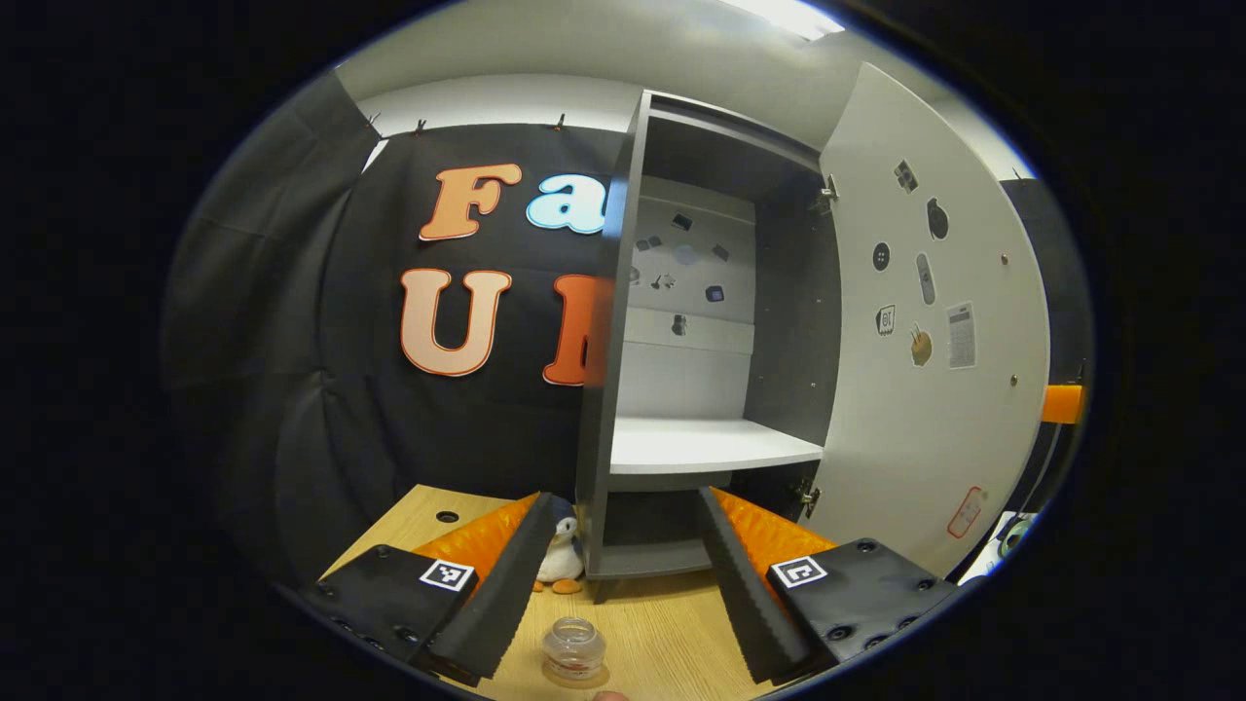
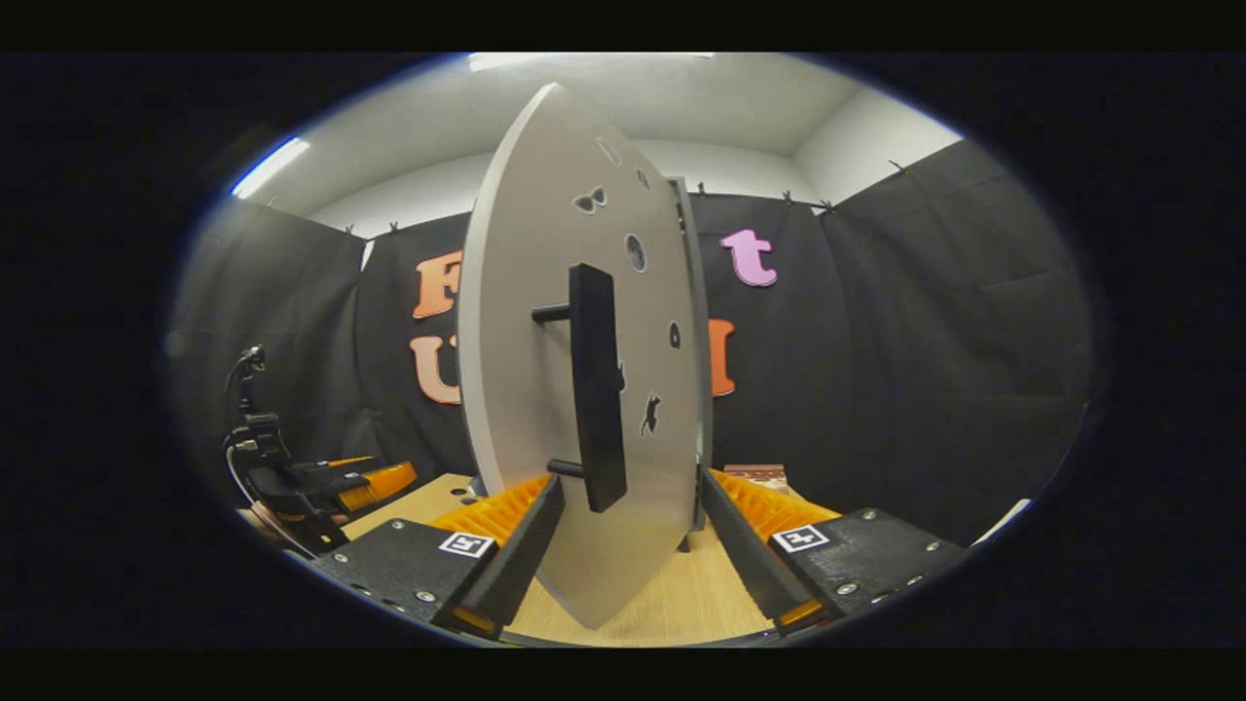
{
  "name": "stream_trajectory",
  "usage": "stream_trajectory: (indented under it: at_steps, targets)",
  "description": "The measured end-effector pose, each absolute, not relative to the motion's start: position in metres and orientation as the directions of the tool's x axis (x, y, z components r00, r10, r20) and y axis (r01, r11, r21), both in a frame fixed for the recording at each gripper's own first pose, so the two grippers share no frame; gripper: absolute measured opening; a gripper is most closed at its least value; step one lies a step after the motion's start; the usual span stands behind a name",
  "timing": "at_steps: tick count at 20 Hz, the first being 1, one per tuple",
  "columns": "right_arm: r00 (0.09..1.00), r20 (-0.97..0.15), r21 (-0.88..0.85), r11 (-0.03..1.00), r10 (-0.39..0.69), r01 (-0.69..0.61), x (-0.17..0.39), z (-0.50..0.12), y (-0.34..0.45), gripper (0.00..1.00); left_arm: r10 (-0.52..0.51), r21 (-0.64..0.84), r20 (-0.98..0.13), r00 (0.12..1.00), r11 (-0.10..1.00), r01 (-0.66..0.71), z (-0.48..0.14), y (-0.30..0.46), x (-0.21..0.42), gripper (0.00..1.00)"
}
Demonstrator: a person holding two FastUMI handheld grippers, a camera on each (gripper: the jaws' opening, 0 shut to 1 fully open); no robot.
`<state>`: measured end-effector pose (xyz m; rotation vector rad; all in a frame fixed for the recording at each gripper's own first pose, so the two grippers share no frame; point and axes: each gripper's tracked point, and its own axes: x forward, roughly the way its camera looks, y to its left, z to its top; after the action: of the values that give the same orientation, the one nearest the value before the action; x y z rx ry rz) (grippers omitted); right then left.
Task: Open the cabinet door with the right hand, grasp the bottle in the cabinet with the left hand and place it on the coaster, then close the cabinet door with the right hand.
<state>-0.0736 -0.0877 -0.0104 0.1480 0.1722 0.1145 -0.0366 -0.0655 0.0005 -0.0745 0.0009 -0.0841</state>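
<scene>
We judge the task about two thirds done. The cabinet door [image 1: 930, 321] stands swung wide, to the right of our left hand-held gripper [image 1: 615, 584], and the cabinet [image 1: 681, 321] ahead of it shows a bare white shelf [image 1: 711, 443]. The bottle [image 1: 574, 650] now stands upright on the bench [image 1: 662, 623], just below and between the left hand-held gripper's spread fingers, touching neither of them. A thin round edge under its base looks like the coaster [image 1: 576, 678], though we cannot be sure, as it sits at the very bottom of the left gripper view. A small penguin toy [image 1: 562, 555] sits by the cabinet foot, just beyond the left finger.

What remains is closing the door. Our right hand-held gripper [image 2: 631, 545] is wide open with the door edge and its dark bar handle [image 2: 596, 385] between its fingers, neither of them pressing on it. From here we expect a push on the door panel toward the cabinet to finish the job.
</scene>
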Motion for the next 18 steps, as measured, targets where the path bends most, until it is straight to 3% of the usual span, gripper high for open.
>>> stream_trajectory:
  at_steps: [1, 7, 8, 9, 13, 18]
  targets:
    - [0.976, -0.169, 0.15, 0.982, 0.138, -0.113, -0.07, -0.011, -0.079, 0.89, -0.081, -0.073, 0.004, 0.997, 0.994, 0.081, 0.001, -0.061, -0.036, 0.95]
    - [0.972, -0.153, 0.099, 0.982, 0.177, -0.163, -0.034, -0.009, -0.025, 0.88, -0.076, -0.067, 0.014, 0.997, 0.995, 0.077, 0.0, -0.042, -0.036, 0.95]
    - [0.973, -0.147, 0.082, 0.983, 0.175, -0.164, -0.025, -0.009, -0.017, 0.82, -0.074, -0.069, 0.014, 0.997, 0.995, 0.075, -0.001, -0.038, -0.035, 0.95]
    - [0.975, -0.139, 0.06, 0.984, 0.174, -0.167, -0.017, -0.009, -0.009, 0.96, -0.071, -0.073, 0.012, 0.997, 0.995, 0.072, -0.004, -0.035, -0.035, 0.95]
    - [0.979, -0.114, -0.006, 0.985, 0.17, -0.171, 0.013, -0.008, 0.023, 0.94, -0.047, -0.098, -0.007, 0.999, 0.994, 0.046, -0.012, -0.017, -0.036, 0.95]
    - [0.971, -0.137, 0.11, 0.977, 0.195, -0.181, 0.04, -0.014, 0.049, 0.94, 0.001, -0.115, -0.024, 1.0, 0.993, -0.004, -0.019, 0.012, -0.032, 0.95]
